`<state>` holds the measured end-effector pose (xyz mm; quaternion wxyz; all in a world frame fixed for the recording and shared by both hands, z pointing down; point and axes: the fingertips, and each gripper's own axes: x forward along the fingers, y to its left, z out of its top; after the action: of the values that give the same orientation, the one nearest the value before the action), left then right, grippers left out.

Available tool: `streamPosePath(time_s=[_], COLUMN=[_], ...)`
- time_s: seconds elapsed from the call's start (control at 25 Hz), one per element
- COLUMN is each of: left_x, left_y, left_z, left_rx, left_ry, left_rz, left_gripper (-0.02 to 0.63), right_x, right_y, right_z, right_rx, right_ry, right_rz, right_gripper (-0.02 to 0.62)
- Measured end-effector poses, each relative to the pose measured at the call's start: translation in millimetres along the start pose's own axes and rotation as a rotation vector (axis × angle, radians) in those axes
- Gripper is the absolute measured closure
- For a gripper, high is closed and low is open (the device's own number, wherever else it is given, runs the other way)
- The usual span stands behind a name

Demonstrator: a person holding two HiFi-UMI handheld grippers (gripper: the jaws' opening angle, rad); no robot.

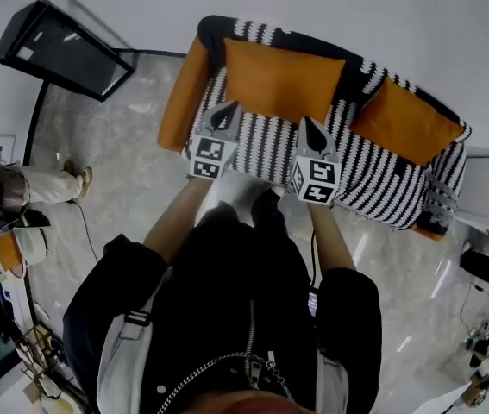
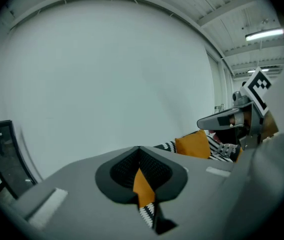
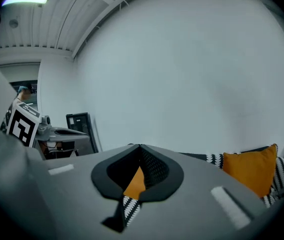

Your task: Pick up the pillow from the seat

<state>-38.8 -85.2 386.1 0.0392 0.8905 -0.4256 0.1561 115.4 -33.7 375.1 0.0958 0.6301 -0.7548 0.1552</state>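
You stand facing a black-and-white striped sofa, both grippers side by side above its seat. Your left gripper has its jaws closed together on nothing. Your right gripper is the same, tips meeting and empty. The orange pillow leans against the backrest, just beyond both tips. A second pillow lies toward the sofa's right end.

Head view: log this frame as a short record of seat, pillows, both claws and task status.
seat: black-and-white striped sofa
centre pillow: orange, against the backrest
end pillow: orange, at the sofa's right end
left claw: shut, empty, pointing at centre pillow
right claw: shut, empty, beside left claw
task status: no pillow picked up yet
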Motion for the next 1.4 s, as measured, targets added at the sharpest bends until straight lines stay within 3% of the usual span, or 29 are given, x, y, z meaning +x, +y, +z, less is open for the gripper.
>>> streamPosePath(time_s=[0.28,0.64,1.08,1.4], left_x=[25,55,112,144], left_y=[8,35,91,131], left_z=[-7,-13,-18,-26], left_rx=[-0.002,-0.023,-0.054,-0.081], left_ry=[0.052,0.064,0.078,0.083], left_rz=[0.062,0.08,0.085,0.061], left_gripper=[0.595,0.595,0.595,0.595], right_x=[30,68,139,177], right_y=[-24,-37,-53,-74], right_z=[-6,-11,9,23], right_rx=[0.018,0.024,0.014,0.028], right_ry=[0.033,0.065,0.088,0.095], right_rz=[0.065,0.067,0.019,-0.067], right_gripper=[0.594,0.594,0.594,0.594])
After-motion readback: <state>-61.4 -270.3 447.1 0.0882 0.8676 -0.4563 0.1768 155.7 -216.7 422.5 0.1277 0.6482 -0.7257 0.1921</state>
